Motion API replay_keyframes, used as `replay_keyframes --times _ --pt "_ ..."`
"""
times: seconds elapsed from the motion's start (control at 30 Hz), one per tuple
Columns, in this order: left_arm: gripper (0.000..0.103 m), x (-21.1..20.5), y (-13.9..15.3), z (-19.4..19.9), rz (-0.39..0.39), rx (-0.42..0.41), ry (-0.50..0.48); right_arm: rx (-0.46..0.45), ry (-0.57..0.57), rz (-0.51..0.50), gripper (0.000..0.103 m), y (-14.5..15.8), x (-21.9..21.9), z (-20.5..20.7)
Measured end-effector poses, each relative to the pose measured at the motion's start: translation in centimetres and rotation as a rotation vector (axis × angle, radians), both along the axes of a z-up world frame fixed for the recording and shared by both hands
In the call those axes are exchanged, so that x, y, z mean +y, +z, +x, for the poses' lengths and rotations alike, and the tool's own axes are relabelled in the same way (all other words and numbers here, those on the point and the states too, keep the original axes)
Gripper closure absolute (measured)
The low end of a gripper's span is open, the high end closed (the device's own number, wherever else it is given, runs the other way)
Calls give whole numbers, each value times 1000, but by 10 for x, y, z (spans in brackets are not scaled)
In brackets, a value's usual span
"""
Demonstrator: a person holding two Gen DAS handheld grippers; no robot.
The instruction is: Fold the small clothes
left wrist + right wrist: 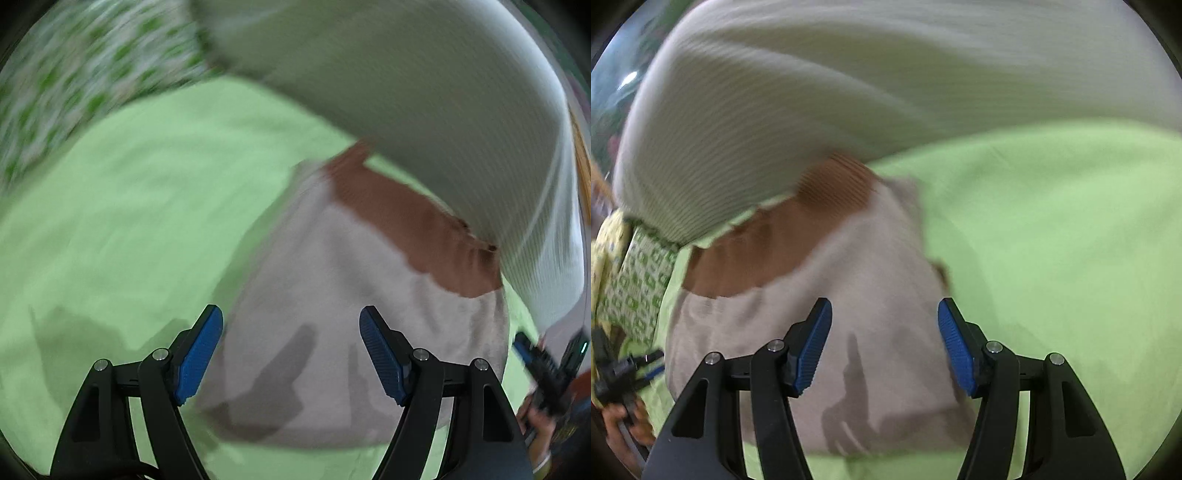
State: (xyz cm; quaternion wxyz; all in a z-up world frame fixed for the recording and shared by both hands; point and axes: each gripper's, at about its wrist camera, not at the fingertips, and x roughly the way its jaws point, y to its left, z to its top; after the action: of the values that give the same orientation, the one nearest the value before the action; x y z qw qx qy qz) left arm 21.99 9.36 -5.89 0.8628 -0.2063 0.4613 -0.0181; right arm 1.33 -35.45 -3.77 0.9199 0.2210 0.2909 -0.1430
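Soft, light grey garment [332, 314] lies flat; both tongs [291, 354] [884, 347] gape wide, empty: pinch its edges.

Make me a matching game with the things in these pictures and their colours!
Things:
1. gripper fingers
2. sheet
3. folded cloth
4. band on the cloth

Colours:
A. rusty brown
B. light green
C. blue
D. pale grey-beige

Right pairs: 1-C, 2-B, 3-D, 4-A. The cloth lies on the sheet, and both pairs of fingers stand open above it.
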Motion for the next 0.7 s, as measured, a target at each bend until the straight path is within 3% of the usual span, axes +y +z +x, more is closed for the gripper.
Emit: replay_keyframes --times 0.1,0.2,0.3,0.4,0.5,0.57,0.63,0.7 --pt "26 -36 14 30 21 -12 -140 -10 154 -8 42 14 23 43" --pt "26 -61 17 38 27 -19 -203 1 290 -67 42 19 58 87" --pt "26 -61 6 21 6 -1 -181 16 428 -68 42 12 89 112" --pt "26 -48 -17 -7 -45 56 -145 56 590 90 43 -9 103 134" --pt "26 -35 -37 -32 -74 82 -126 138 697 37 50 -31 124 143" --pt "26 -34 -48 -38 -70 107 -112 214 675 -46 59 -45 132 157" --pt "26 -32 -51 -41 -72 109 -102 222 620 -144 89 -49 129 176" --pt "26 -35 -50 -44 -58 104 -97 199 511 -234 95 -40 123 193"
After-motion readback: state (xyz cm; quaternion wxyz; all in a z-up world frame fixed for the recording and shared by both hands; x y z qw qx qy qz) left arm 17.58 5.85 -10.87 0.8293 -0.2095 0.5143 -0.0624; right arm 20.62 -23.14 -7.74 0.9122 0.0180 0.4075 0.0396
